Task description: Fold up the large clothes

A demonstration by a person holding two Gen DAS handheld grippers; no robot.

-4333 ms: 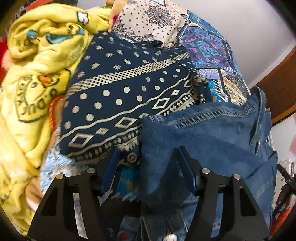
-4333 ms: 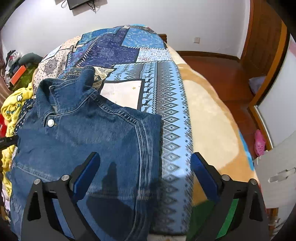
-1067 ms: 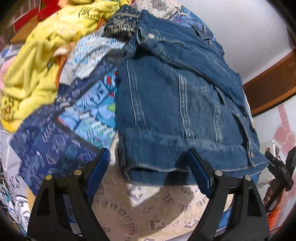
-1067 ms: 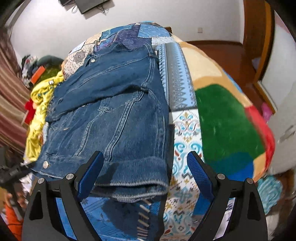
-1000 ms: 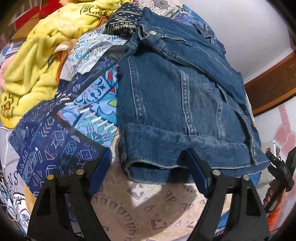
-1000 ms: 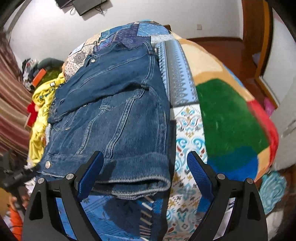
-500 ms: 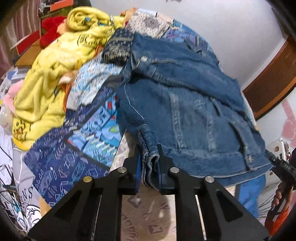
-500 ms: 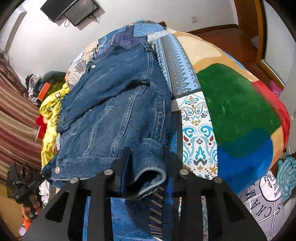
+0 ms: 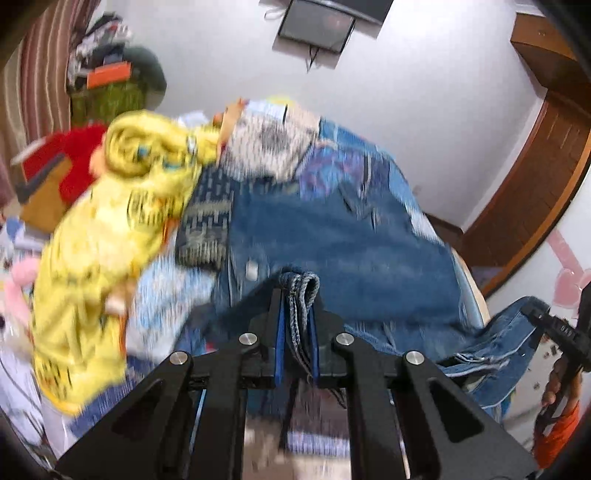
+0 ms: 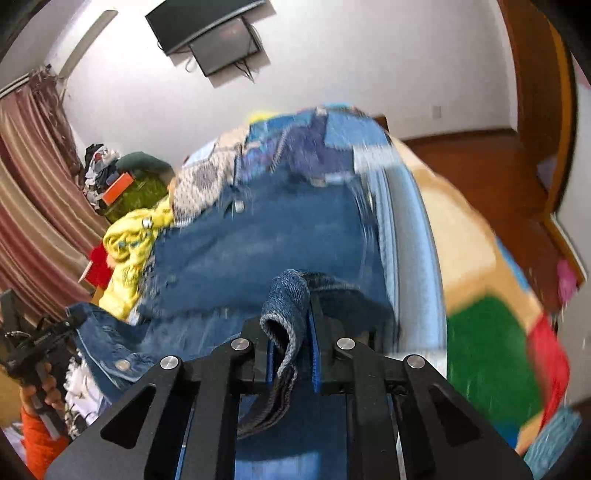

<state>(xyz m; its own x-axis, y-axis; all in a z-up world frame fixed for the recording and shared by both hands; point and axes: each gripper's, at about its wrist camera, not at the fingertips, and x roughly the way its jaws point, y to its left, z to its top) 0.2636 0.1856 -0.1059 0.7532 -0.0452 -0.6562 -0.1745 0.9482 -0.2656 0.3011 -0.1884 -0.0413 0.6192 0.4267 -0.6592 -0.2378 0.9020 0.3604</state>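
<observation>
A white-walled bedroom holds a bed covered in a patchwork spread of blue, cream, green and red panels, with a dark screen mounted high on the wall. The denim jacket lies along the bed, collar end toward the far wall, its near hem lifted off the spread at both corners.

The left gripper is clenched on one folded corner of the hem, thick blue denim doubled between its blue pads. The right gripper is likewise clamped on the other corner, where the hem rolls over in a soft, frayed-looking loop; its jaws have just been closing onto that cloth.

Only the left wrist view shows the crumpled yellow blanket in full, fleecy and printed, heaped beside the jacket, with a dark patterned cloth between them. Only the right wrist view shows the wooden floor, the striped curtain and the bed's green and red end. Each view catches the opposite tool at its edge, gripped by a hand in an orange sleeve.

Both frames are motion-blurred, so the jacket's seams are smeared. I count one jacket, two grippers, and two metal buttons visible on the denim.
</observation>
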